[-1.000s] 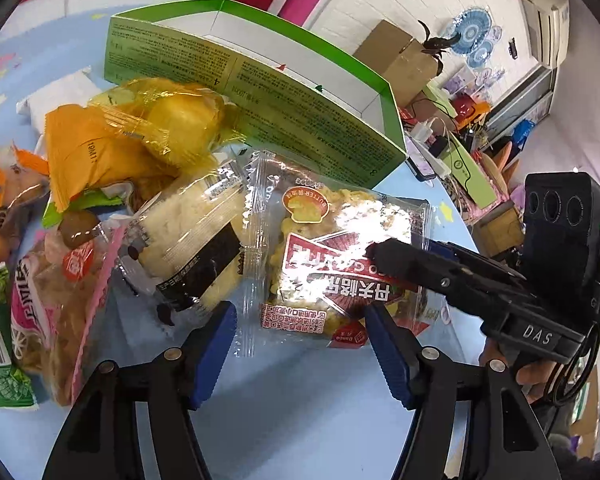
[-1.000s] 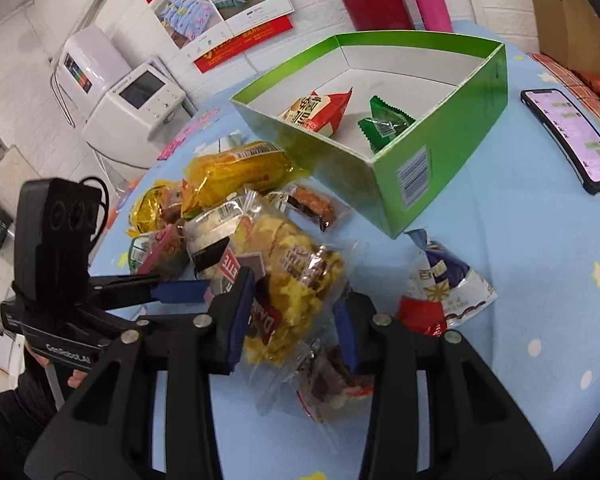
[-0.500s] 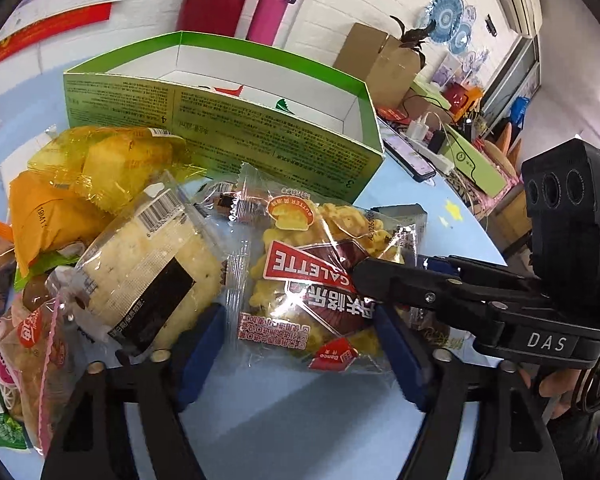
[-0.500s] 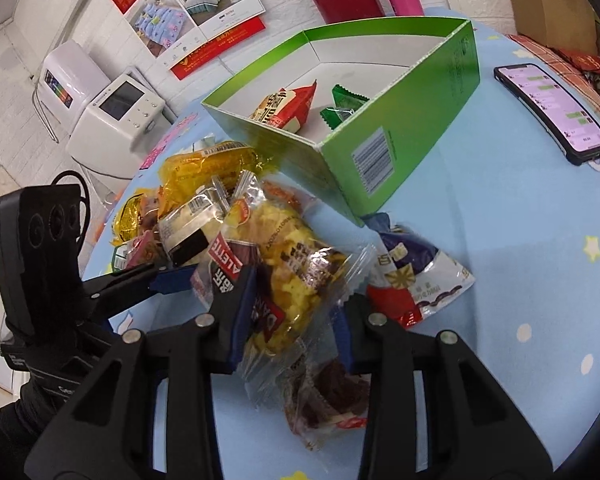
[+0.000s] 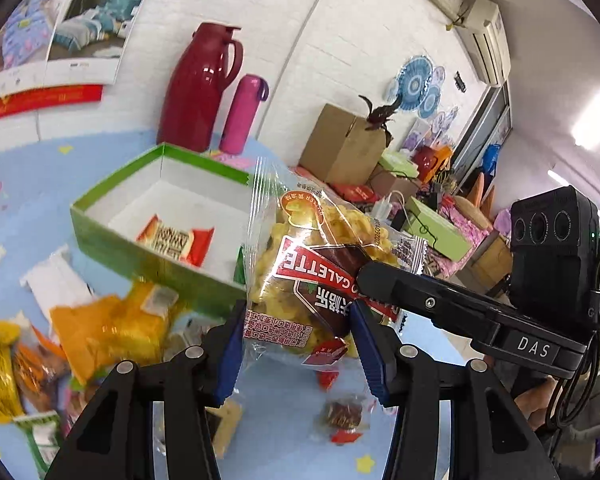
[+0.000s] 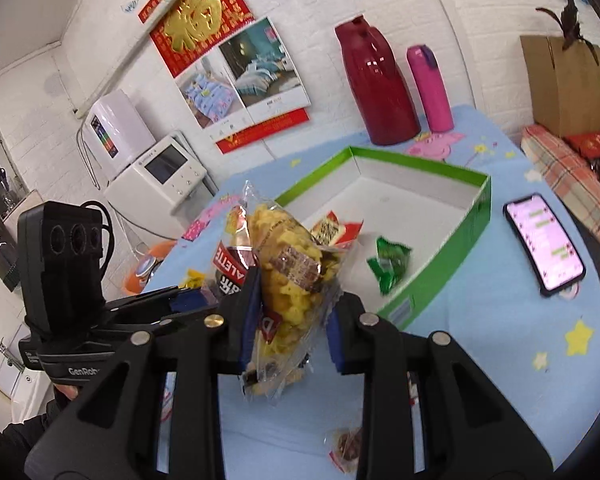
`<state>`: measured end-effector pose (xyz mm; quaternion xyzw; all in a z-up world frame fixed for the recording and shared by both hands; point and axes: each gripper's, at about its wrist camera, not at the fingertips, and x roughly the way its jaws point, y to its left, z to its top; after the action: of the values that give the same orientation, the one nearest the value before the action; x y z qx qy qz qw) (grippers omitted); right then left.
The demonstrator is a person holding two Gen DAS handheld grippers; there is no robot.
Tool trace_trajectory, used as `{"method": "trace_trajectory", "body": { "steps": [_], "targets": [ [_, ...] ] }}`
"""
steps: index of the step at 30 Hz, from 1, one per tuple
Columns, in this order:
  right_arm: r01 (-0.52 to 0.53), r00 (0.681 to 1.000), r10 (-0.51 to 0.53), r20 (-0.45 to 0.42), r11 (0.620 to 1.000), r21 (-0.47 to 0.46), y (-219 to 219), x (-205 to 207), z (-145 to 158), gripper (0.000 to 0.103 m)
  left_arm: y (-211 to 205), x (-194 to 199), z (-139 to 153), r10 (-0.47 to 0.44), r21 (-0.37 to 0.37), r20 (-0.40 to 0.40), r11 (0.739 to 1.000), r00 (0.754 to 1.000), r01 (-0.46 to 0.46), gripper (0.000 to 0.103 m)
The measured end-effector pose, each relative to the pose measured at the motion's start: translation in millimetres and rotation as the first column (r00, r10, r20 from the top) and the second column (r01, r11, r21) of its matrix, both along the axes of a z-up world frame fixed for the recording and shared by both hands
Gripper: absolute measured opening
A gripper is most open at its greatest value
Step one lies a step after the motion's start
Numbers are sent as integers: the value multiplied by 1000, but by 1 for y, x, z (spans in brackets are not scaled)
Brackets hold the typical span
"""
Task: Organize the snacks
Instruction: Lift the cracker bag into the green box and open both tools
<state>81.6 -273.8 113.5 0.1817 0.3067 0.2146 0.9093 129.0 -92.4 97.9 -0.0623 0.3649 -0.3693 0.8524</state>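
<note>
A clear bag of yellow Galette biscuits [image 5: 312, 276] [image 6: 292, 276] hangs in the air just in front of the green box [image 5: 112, 236] [image 6: 440, 280]. My left gripper [image 5: 300, 348] is shut on the bag's lower part, blue pads pressing its two sides. My right gripper [image 6: 292, 328] is shut on the same bag; its finger [image 5: 384, 280] comes in from the right in the left wrist view. Inside the box lie a red-orange packet [image 5: 176, 240] [image 6: 336, 232] and a small green packet [image 6: 392, 264].
Loose snacks are piled on the blue table at the left [image 5: 112, 320]. A small dark snack [image 5: 342, 418] [image 6: 346, 444] lies under the bag. A lit phone [image 6: 544, 244] sits right of the box. A red thermos [image 6: 376, 84] and pink bottle [image 6: 430, 88] stand behind it.
The Galette bag has risen off the table, from lying flat to hanging upright. My left gripper has shut on it, and both grippers have gone up with it toward the box.
</note>
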Motion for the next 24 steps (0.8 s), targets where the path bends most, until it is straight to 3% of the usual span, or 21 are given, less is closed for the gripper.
{"method": "trace_trajectory", "body": {
  "steps": [7,17,18,19,20,21,22,24],
  "targets": [
    [53,998,-53,27,998,27,-16,44,6,32,-21,48,15,-2,10,34,1000,999,1,52],
    [70,993,-64,-98,996,61,-35,95,-45,34,-39,100,-37,7,70,-78,998,997,-1,55],
    [71,992,-64,-107,996,58,-36,98,-49,37,-40,104,-40,14,79,-81,997,997,-8,57],
    [83,991,-78,-112,996,43,-36,101,-51,42,-39,107,-44,29,95,-85,995,996,-21,69],
    [95,990,-92,-110,995,24,-37,102,-53,58,-38,109,-46,46,107,-91,994,995,-36,87],
    [121,987,-120,-106,993,4,-39,103,-53,66,-36,111,-48,69,116,-91,992,993,-58,93],
    [149,984,-149,-98,989,-10,-41,102,-53,80,-32,111,-48,106,124,-80,988,991,-96,98],
    [171,982,-171,-80,985,2,-47,98,-50,86,-25,109,-47,153,138,-47,980,987,-145,100]
  ]
}}
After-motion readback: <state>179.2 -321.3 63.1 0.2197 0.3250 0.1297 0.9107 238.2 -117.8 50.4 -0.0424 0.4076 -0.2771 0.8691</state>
